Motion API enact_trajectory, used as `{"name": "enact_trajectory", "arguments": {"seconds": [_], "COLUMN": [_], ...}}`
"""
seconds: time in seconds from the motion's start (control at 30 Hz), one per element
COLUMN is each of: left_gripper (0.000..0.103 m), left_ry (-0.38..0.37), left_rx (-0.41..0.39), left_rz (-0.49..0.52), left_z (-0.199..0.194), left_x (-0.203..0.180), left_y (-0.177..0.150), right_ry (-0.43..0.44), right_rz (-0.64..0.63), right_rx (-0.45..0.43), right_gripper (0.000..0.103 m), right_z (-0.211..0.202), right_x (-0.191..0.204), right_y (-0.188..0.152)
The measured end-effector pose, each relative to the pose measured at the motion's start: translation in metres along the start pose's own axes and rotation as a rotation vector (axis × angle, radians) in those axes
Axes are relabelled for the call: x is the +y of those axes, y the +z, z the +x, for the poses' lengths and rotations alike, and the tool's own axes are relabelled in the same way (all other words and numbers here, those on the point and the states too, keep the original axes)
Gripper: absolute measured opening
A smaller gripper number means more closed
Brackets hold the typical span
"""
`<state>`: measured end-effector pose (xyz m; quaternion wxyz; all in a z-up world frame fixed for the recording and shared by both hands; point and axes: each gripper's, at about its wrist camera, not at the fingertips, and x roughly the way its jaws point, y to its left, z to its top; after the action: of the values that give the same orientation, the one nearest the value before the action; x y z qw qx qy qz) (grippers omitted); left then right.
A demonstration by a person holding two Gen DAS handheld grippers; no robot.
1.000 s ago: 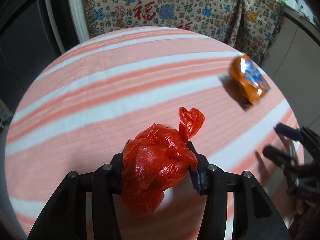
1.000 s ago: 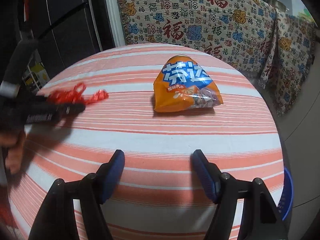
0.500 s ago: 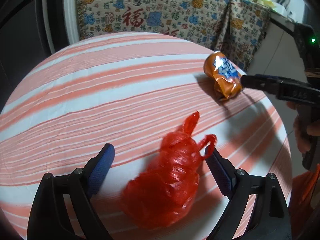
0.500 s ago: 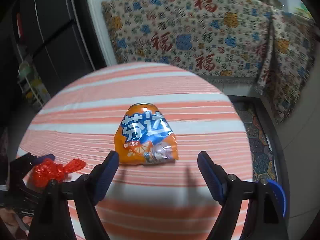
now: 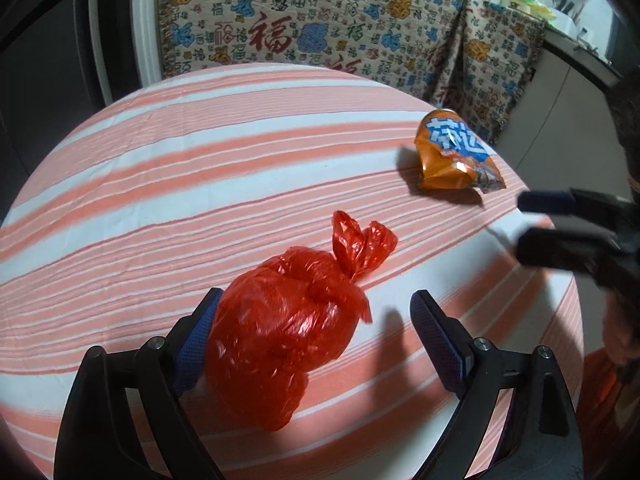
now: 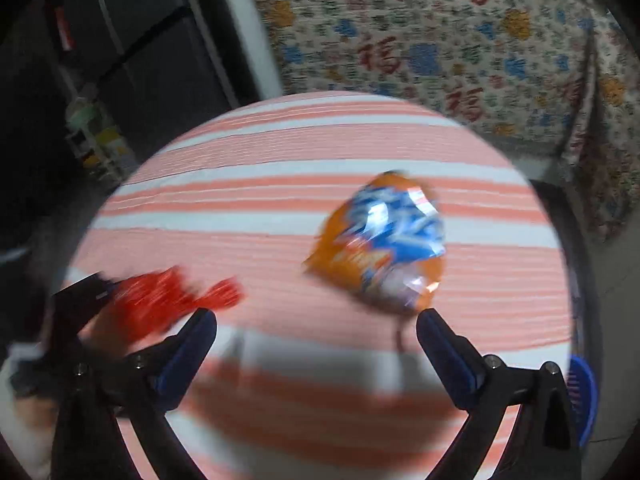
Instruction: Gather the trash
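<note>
We log both pieces uncollected | red bag (image 5: 280,332) lower centre, can (image 5: 452,156) upper right | left gripper (image 5: 316,336), right gripper (image 6: 316,344) just spread wide, pinching nothing.

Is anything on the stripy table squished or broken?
Yes. The orange can near the table's far right edge is crushed flat and crumpled, lying on its side. The knotted red bag looks whole, just wrinkly.

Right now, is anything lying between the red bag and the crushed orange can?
Nothing: in the left wrist view, only bare striped tablecloth lies between the red bag and the crushed can.
</note>
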<state>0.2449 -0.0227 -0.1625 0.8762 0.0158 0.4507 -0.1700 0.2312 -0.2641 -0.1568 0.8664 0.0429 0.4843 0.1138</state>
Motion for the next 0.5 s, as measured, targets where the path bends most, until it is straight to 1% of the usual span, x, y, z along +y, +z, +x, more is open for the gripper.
{"name": "enact_trajectory", "arguments": {"seconds": [0.03, 0.1, 0.13, 0.2, 0.23, 0.3, 0.37, 0.4, 0.47, 0.5], "left_gripper": [0.093, 0.093, 0.093, 0.092, 0.091, 0.091, 0.089, 0.089, 0.088, 0.088], "left_ry": [0.003, 0.0, -0.005, -0.005, -0.002, 0.0, -0.012, -0.017, -0.018, -0.017], "left_rx": [0.0, -0.004, -0.009, -0.014, -0.016, -0.018, -0.024, -0.026, -0.025, -0.025], "left_rz": [-0.007, -0.024, -0.033, -0.037, -0.033, -0.031, -0.038, -0.039, -0.036, -0.036], "left_z": [-0.001, -0.002, -0.002, -0.002, -0.002, -0.001, -0.001, -0.001, 0.0, 0.0], "left_x": [0.002, 0.006, 0.008, 0.007, 0.008, 0.006, 0.005, 0.005, 0.004, 0.004], "left_y": [-0.001, -0.001, -0.001, -0.002, -0.002, -0.002, -0.002, -0.002, -0.001, -0.001], "right_ry": [0.022, 0.036, 0.023, -0.054, -0.073, -0.082, -0.091, -0.096, -0.091, -0.078], "right_rz": [-0.002, -0.004, -0.005, -0.019, -0.018, 0.044, 0.088, 0.101, 0.102, 0.095], "right_rx": [0.01, 0.005, -0.01, -0.057, -0.059, -0.062, -0.081, -0.088, -0.089, -0.071], "right_gripper": [0.101, 0.101, 0.101, 0.101, 0.101, 0.099, 0.094, 0.09, 0.056, 0.049], "right_z": [-0.003, -0.012, -0.017, -0.027, -0.028, -0.027, -0.026, -0.023, -0.016, -0.009], "right_x": [0.003, 0.005, 0.002, -0.006, -0.013, -0.032, -0.045, -0.05, -0.05, -0.047], "right_y": [-0.004, -0.013, -0.016, -0.018, -0.015, -0.008, -0.001, 0.004, 0.011, 0.015]}}
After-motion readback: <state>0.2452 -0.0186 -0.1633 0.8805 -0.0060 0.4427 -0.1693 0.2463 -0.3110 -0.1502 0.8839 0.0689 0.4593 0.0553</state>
